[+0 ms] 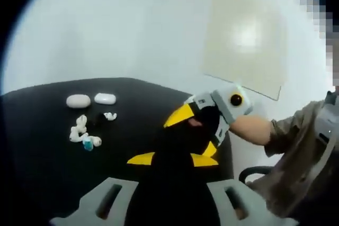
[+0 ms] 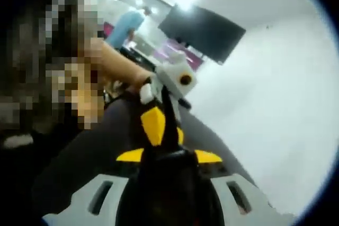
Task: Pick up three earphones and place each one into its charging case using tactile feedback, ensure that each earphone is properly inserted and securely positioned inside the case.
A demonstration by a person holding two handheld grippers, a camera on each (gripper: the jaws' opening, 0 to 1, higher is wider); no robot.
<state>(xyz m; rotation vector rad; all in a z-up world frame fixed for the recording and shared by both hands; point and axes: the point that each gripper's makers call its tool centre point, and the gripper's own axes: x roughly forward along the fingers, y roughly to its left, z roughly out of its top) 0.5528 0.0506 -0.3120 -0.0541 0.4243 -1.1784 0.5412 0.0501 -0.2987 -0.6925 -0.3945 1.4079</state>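
While both grippers hang in the air above the black table [image 1: 42, 173], nothing is picked up yet, so I judge the task is at its very start. In the left gripper view, two white charging cases lie side by side near the far edge of the table: a rounder case [image 1: 78, 100] and a flatter case [image 1: 105, 98]. A single earphone [image 1: 109, 116] lies just in front of them, and a small cluster of earphones [image 1: 82, 133] lies a little nearer, one with a blue tip. The cases look closed, but it is too small to be sure.

The right gripper [image 1: 186, 121] shows in this view from the right, well apart from the earphones. Its yellow tips seem close together with nothing between them. The left gripper [image 2: 157, 125] shows in the right gripper view, blurred; whether its jaws are apart or together I cannot tell.

To do this step well, I would bring one gripper down slowly over the single earphone, because it lies free from the others. Spread the jaws first, take it by the body, and squeeze lightly, since such a small smooth part may slip.
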